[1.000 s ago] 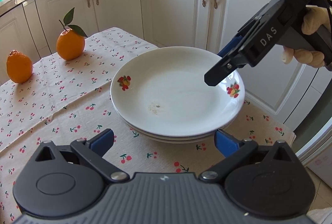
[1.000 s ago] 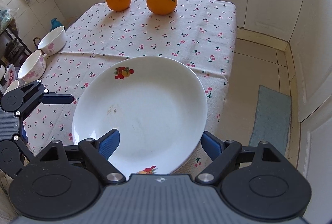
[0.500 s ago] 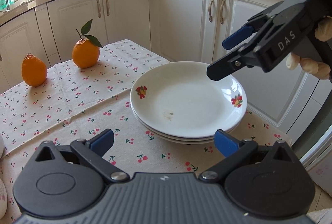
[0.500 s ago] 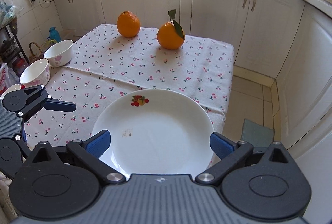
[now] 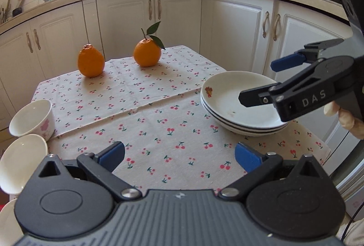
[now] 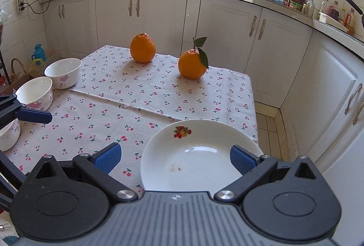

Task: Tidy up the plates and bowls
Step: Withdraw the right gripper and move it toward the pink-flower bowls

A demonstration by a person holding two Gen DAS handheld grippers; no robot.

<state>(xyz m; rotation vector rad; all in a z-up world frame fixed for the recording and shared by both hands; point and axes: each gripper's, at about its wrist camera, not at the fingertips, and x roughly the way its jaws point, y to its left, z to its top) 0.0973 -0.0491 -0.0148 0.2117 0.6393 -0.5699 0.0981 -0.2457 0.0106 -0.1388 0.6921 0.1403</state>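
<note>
A stack of three white plates with a fruit print sits at the right edge of the cherry-print table; it also shows in the right wrist view. White bowls with pink flowers stand at the table's left edge, also seen in the left wrist view. My left gripper is open and empty above the near table edge. My right gripper is open and empty, raised above the plates; it shows in the left wrist view.
Two oranges sit at the far side of the cherry-print tablecloth. White kitchen cabinets surround the table. The floor drops off to the right of the plates.
Both grippers have pulled back and up from the plate stack. The left view now takes in the bowls at the left.
</note>
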